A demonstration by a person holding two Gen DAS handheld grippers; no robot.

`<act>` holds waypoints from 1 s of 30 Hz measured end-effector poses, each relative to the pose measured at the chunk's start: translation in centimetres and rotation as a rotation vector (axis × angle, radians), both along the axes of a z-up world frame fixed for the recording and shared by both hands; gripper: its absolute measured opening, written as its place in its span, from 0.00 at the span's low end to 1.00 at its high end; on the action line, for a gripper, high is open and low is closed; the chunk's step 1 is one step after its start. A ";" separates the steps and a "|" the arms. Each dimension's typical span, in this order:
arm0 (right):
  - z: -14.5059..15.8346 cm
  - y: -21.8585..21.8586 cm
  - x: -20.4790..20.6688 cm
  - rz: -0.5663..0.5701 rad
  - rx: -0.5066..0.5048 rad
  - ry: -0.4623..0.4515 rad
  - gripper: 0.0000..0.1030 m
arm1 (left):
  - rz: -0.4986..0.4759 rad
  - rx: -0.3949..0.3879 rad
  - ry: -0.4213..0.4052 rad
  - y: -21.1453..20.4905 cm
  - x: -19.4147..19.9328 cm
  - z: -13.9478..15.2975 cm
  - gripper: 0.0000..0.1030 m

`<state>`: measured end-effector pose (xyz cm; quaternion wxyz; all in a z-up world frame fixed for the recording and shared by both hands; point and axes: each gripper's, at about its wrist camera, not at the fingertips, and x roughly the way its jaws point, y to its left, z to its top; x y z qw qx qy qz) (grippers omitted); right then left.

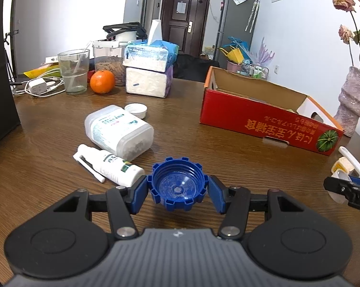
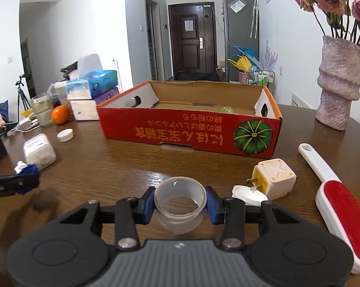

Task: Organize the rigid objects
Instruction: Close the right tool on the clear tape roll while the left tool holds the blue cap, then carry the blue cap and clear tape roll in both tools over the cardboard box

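My left gripper is shut on a blue ribbed bottle cap, open side facing the camera, just above the wooden table. My right gripper is shut on a clear tape roll above the table. A red cardboard box stands open behind it; it also shows in the left wrist view. A white pill bottle lies on its side with its white lid beside it. A small white spray bottle lies near my left gripper.
A white plug adapter, a white round lid and a red lint brush lie at the right. A pink vase stands at the back right. An orange, a glass, tissue packs and chargers sit at the back left.
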<state>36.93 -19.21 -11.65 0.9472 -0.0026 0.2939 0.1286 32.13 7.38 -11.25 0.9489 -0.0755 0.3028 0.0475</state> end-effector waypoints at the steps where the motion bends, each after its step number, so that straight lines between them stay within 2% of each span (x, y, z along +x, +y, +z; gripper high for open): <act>1: 0.2 -0.1 -0.4 0.002 0.003 -0.003 0.41 | -0.006 0.003 -0.001 -0.3 -0.1 0.1 0.54; 5: 1.0 -0.4 -1.8 0.006 0.009 -0.008 0.41 | -0.030 0.035 -0.008 -1.6 -0.6 0.5 0.54; 12: 1.9 -0.7 -4.0 0.013 0.016 -0.025 0.41 | -0.080 0.043 -0.008 -3.9 -1.3 1.3 0.54; 30: 5.7 -1.3 -5.3 0.018 0.054 -0.093 0.41 | -0.155 0.118 -0.055 -8.2 -1.1 6.1 0.54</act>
